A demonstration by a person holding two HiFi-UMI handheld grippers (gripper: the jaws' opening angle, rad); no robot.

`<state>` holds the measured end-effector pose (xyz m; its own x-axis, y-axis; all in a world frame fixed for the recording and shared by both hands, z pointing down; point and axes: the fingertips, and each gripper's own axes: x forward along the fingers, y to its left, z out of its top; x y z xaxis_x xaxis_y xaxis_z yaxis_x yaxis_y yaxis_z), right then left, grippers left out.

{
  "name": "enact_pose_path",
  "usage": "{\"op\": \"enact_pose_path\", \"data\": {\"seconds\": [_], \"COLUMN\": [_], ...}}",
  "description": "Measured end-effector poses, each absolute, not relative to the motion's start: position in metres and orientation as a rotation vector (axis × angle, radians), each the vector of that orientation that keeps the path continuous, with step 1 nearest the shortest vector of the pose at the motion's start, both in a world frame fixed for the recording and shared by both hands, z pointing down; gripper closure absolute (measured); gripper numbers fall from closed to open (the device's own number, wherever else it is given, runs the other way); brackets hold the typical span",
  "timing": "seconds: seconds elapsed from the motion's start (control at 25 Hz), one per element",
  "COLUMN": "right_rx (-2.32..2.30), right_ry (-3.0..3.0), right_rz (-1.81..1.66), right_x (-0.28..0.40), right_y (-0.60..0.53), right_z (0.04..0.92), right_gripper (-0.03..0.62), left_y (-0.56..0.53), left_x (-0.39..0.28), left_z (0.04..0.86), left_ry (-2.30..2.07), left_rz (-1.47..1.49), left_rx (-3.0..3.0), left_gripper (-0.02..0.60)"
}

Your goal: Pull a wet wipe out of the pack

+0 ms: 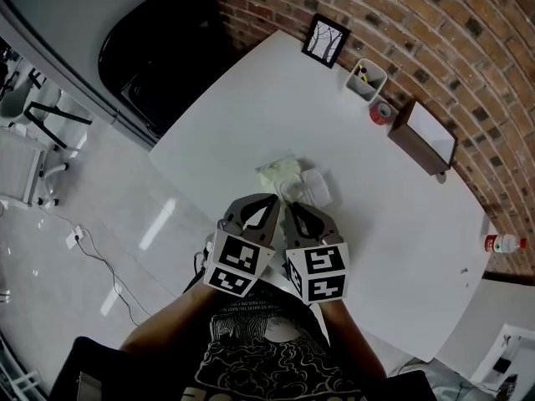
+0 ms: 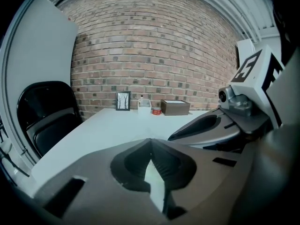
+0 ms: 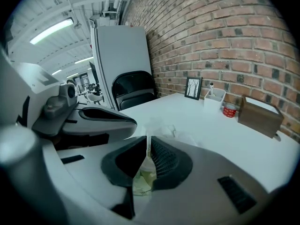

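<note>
The pale green wet wipe pack lies mid-table with its clear lid flipped open to the right. Both grippers hang side by side just over its near edge. My left gripper is shut, its tips meeting with nothing seen between them. My right gripper is shut too. In the right gripper view a thin white edge of wet wipe stands pinched between its tips, with the pack showing below through the jaws. The left gripper's body sits close at its left.
Along the brick wall stand a framed picture, a white pen holder, a red tape roll and a brown box. A small bottle stands at the far right. A black chair is beyond the white table's left corner.
</note>
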<state>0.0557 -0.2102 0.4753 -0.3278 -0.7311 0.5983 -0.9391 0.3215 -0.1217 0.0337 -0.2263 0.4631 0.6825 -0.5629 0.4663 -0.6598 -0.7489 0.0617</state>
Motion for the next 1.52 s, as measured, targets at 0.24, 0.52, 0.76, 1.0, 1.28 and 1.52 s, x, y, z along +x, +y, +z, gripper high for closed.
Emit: {"op": "enact_pose_path", "data": {"seconds": [0.24,0.52,0.76,1.0,1.28,1.52], "right_rx": [1.469,1.437,1.411,1.375,1.394,1.418], "right_ry": [-2.116,-2.096,-2.097,-2.105,-2.113,-2.122], "right_rz": [0.645,0.683,0.708,0.777,0.766,0.76], "right_x": [0.059,0.06,0.058,0.06,0.06,0.062], "right_y": [-0.22,-0.226,-0.229,-0.23,-0.23,-0.23], "right_z": [0.486,0.497,0.503,0.507,0.505,0.498], "right_gripper": [0.572,0.572,0.572,0.574,0.577,0.579], "left_y": [-0.236,-0.243,-0.248,-0.25,-0.249,-0.247], "left_x": [0.032,0.032,0.029,0.03,0.03,0.032], "left_z": [0.467,0.472,0.473,0.474,0.471,0.468], "left_ry": [-0.978,-0.965,-0.979,-0.97,-0.971,-0.973], "left_rz": [0.594,0.565,0.556,0.553,0.55,0.555], "left_rx": [2.664,2.633,2.624,2.621,2.628,2.624], "left_gripper": [0.569,0.569,0.569,0.569,0.569,0.57]}}
